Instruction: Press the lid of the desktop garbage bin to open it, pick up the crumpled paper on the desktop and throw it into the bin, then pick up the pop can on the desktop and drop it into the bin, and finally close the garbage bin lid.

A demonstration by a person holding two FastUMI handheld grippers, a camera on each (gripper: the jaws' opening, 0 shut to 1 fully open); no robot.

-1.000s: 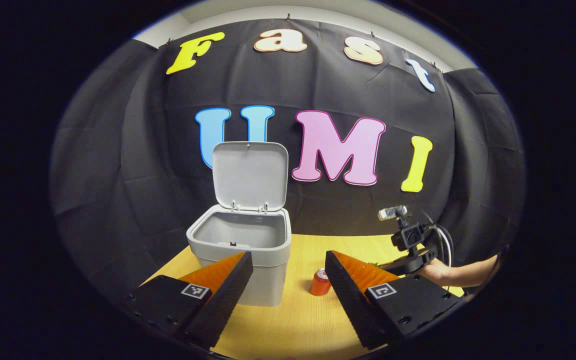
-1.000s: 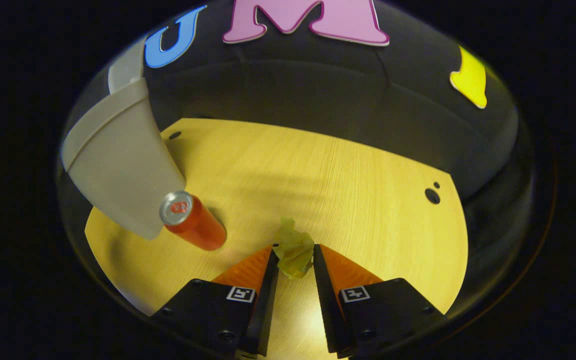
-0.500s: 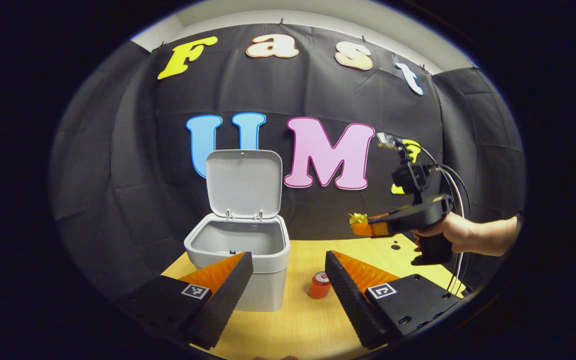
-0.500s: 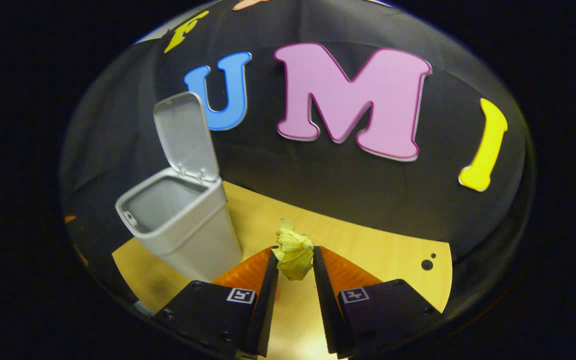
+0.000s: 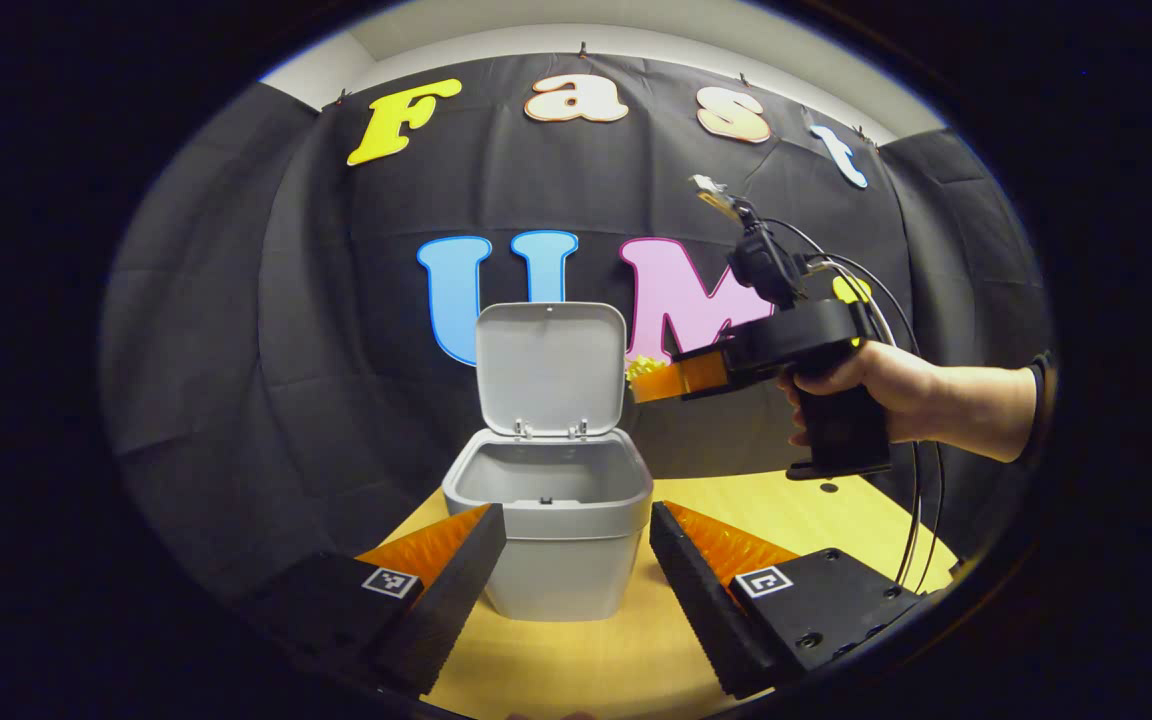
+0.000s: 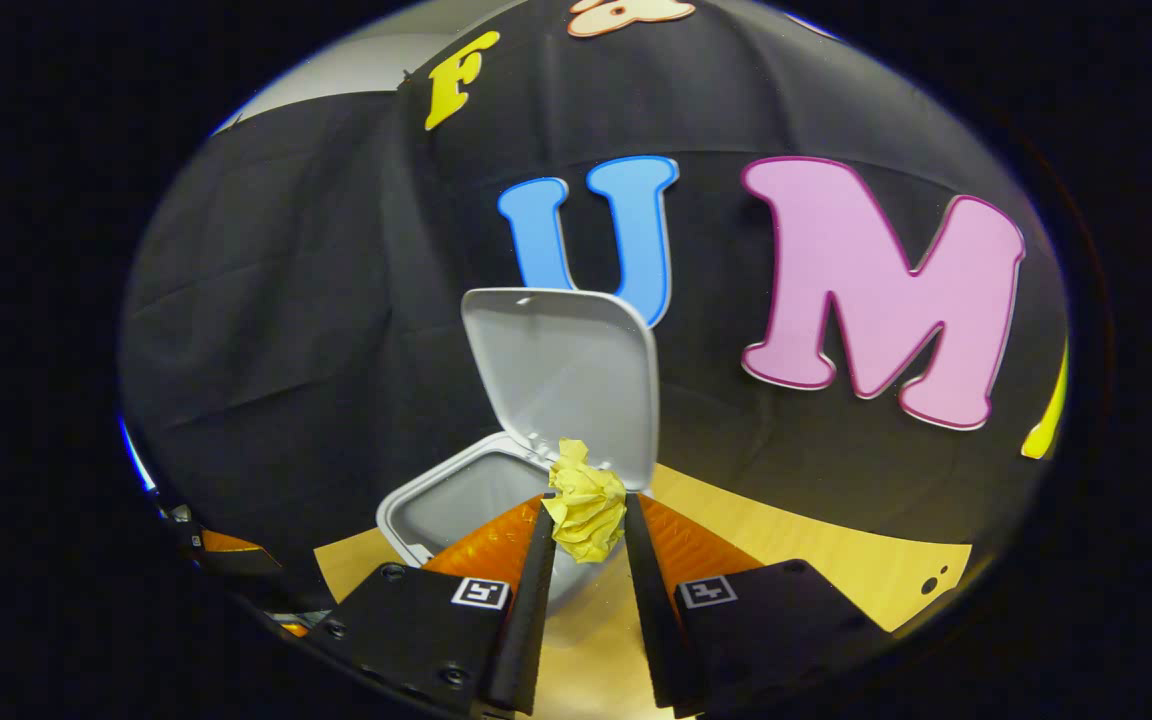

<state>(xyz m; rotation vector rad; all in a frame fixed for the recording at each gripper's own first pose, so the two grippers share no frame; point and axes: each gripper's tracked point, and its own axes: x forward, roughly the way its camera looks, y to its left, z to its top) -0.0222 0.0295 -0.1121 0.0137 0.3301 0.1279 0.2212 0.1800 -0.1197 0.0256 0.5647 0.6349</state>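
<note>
Right gripper (image 6: 584, 515) pinches crumpled paper (image 6: 586, 500) before open bin (image 6: 476, 495).

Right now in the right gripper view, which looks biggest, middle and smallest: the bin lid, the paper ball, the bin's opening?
1. bin lid
2. bin's opening, partly hidden by the right gripper
3. paper ball, though it is nearest the camera

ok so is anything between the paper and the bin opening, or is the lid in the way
Nothing visible blocks it. The crumpled paper is clamped in the right gripper, held in the air to the right of the upright lid. The lid stands open behind the bin, whose opening is bare, so the paper can pass in front of the lid.
</note>
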